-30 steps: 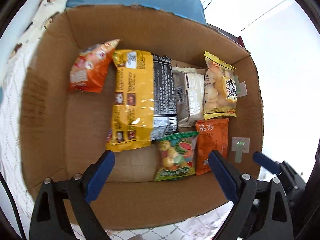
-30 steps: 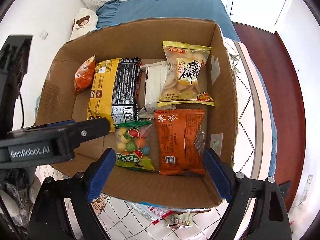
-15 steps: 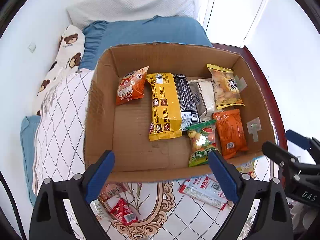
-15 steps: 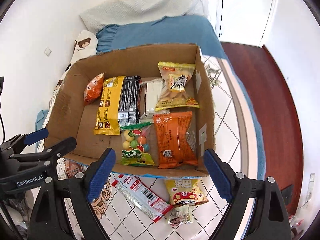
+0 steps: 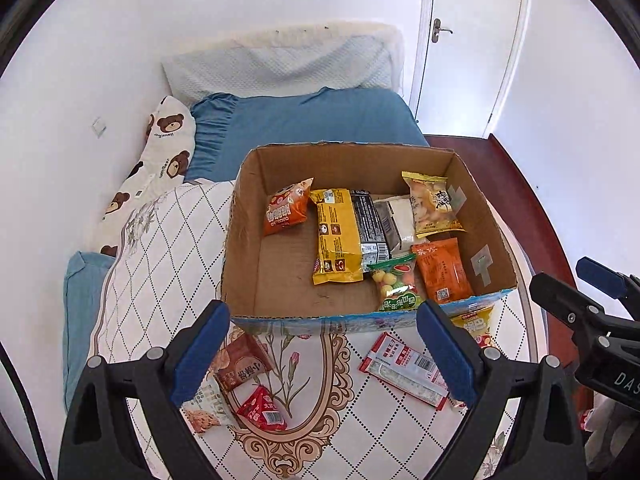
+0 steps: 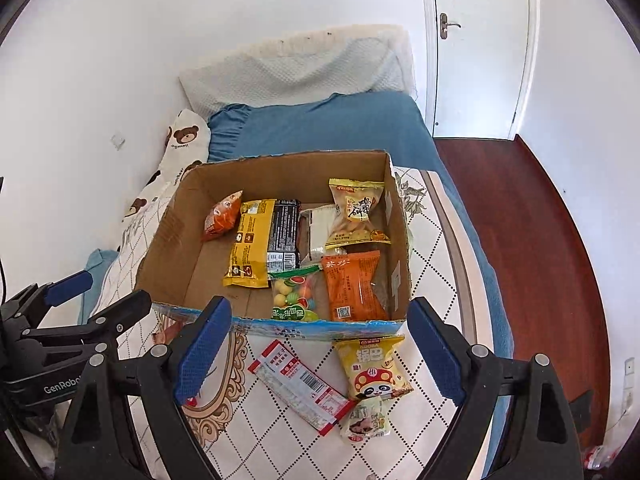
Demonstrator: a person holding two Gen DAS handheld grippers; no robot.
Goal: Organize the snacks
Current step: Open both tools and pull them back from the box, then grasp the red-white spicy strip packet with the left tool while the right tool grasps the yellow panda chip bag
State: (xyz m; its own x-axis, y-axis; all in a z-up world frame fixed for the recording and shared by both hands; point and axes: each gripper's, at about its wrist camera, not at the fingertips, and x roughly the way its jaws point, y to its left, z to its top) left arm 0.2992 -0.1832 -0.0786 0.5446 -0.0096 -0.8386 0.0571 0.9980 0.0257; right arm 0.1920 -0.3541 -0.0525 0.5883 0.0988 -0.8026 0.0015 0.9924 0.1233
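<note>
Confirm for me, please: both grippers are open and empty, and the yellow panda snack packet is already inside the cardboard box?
Not quite. The yellow panda snack packet lies on the quilt outside the cardboard box, as the right wrist view shows. Both the left gripper and right gripper are open and empty.

A cardboard box point(image 6: 172, 248) sits on the bed point(image 6: 432, 256), holding snack packets. Just outside the box's near wall lie a red-and-white packet point(image 6: 302, 390), a yellow panda packet point(image 6: 374, 368) and a small pale packet point(image 6: 366, 420).
</note>
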